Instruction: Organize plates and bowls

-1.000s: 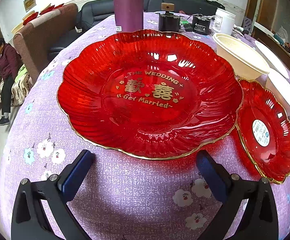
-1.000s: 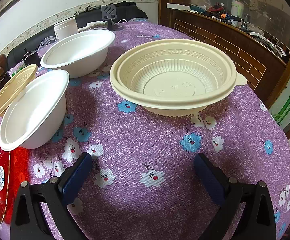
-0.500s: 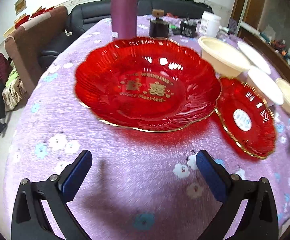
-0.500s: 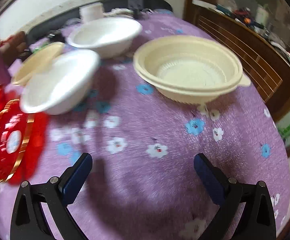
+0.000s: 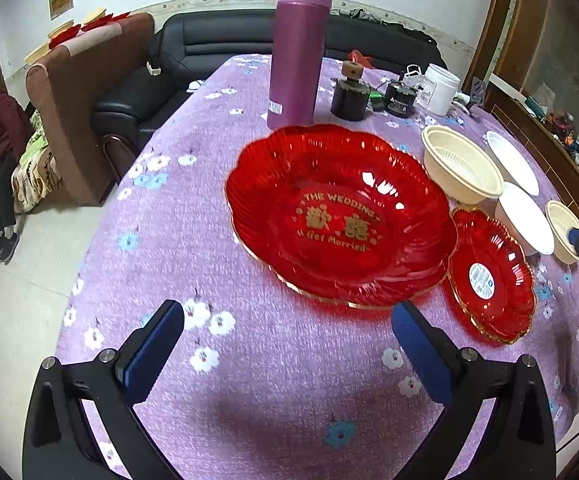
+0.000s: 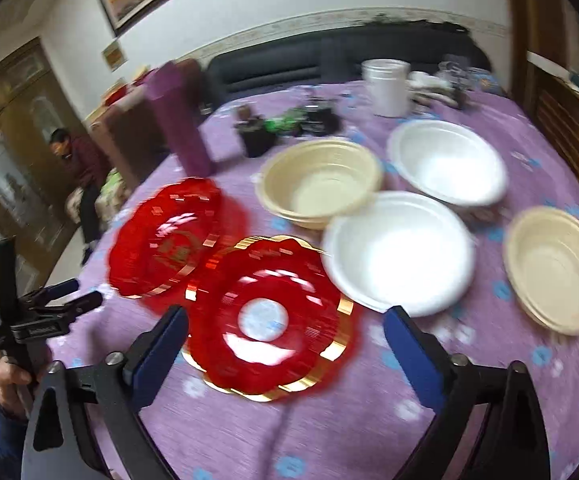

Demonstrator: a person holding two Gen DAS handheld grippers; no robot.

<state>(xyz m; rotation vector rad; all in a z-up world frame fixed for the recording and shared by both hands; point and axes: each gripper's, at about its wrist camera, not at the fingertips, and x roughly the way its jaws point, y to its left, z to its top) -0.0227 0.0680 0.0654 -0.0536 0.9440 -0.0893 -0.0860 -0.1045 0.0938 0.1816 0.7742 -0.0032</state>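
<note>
Lying flat, large red plate (image 5: 339,220) faces up; both claws (image 5: 287,344) (image 6: 285,346) spread, empty.

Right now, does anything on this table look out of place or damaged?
Nothing looks spilled or broken. The white bowl beside the small red plate seems tilted, not flat; what props it is unclear.

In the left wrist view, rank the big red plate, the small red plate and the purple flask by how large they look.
1. Big red plate
2. Purple flask and small red plate: look similar; the flask stands farther off, so unranked.
</note>
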